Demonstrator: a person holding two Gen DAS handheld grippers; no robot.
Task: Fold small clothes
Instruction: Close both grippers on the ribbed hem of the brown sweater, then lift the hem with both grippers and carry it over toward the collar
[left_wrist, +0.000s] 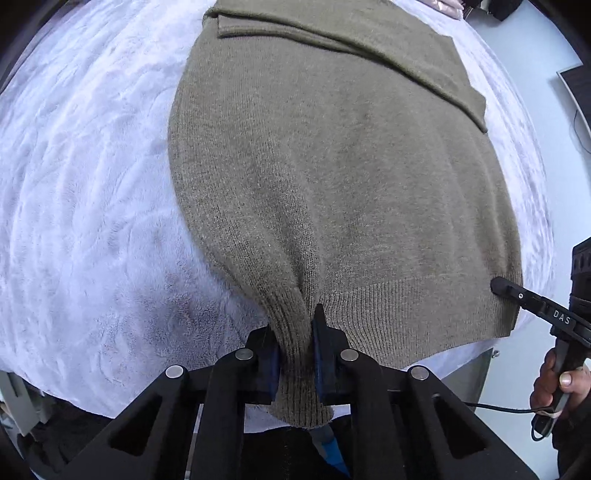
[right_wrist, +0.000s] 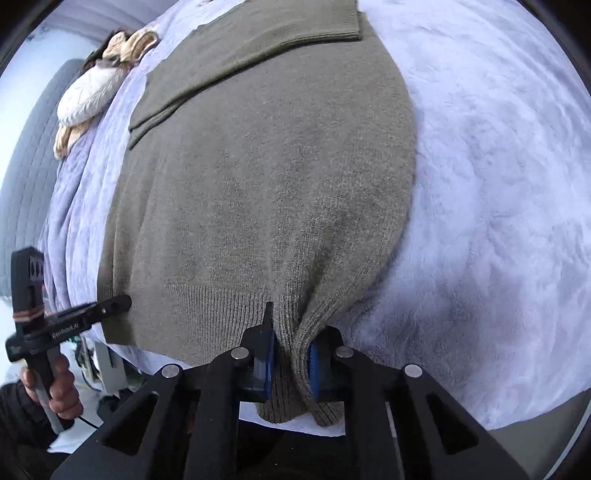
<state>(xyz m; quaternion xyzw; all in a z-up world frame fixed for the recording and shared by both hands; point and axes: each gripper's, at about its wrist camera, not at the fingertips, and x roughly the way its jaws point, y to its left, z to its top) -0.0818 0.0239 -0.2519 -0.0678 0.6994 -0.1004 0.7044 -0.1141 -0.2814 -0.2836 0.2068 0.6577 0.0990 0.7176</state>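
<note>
Your 2 tongs, left gripper (left_wrist: 295, 354) and right gripper (right_wrist: 291, 360), each pinch the green sweater's (left_wrist: 332, 184) bottom hem on the white blanket (left_wrist: 92, 184).

We see soft, even daylight in both views, with no hard glare. On the pale fleece blanket (left_wrist: 92, 184) a dim grey shadow lies just left of the olive sweater (left_wrist: 332, 184) near its hem. The knit reads sharp at centre. Fisheye bending curves the sweater's edges, and 1 black vignette rings each frame. Beyond the blanket, the room washes out white.
</note>
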